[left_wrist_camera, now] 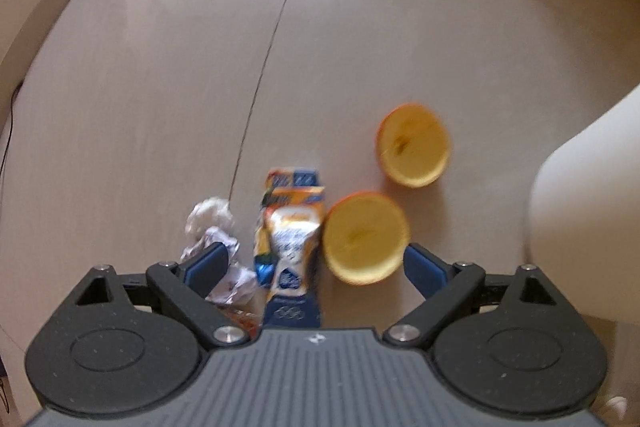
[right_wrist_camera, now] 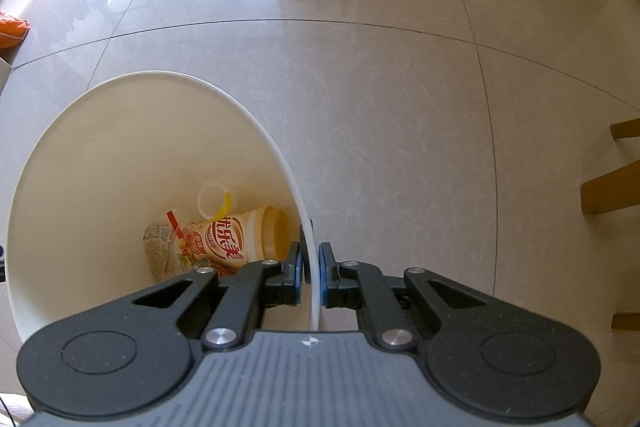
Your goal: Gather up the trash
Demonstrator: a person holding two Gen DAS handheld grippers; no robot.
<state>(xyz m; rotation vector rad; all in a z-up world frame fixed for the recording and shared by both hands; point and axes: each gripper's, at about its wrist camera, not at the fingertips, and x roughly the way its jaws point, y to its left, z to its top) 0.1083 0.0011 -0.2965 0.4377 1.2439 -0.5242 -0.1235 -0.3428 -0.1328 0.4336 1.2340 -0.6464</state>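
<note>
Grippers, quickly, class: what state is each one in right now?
Left gripper: open, holding nothing, above the carton.
Right gripper: shut on the bin's rim.

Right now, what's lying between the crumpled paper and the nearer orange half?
In the left wrist view, a flattened snack wrapper lies on the floor between the crumpled paper and the nearer orange half.

The floor tiles (right_wrist_camera: 400,87) are looking glossy and smooth, mirroring window glare. Beside the printed carton (left_wrist_camera: 290,255), which is showing a slick coated finish, crumpled paper (left_wrist_camera: 216,231) is lying wrinkled and matt. The bin (right_wrist_camera: 100,155) is appearing as smooth white plastic, and chair legs (right_wrist_camera: 612,187) beyond it are looking wooden.
</note>
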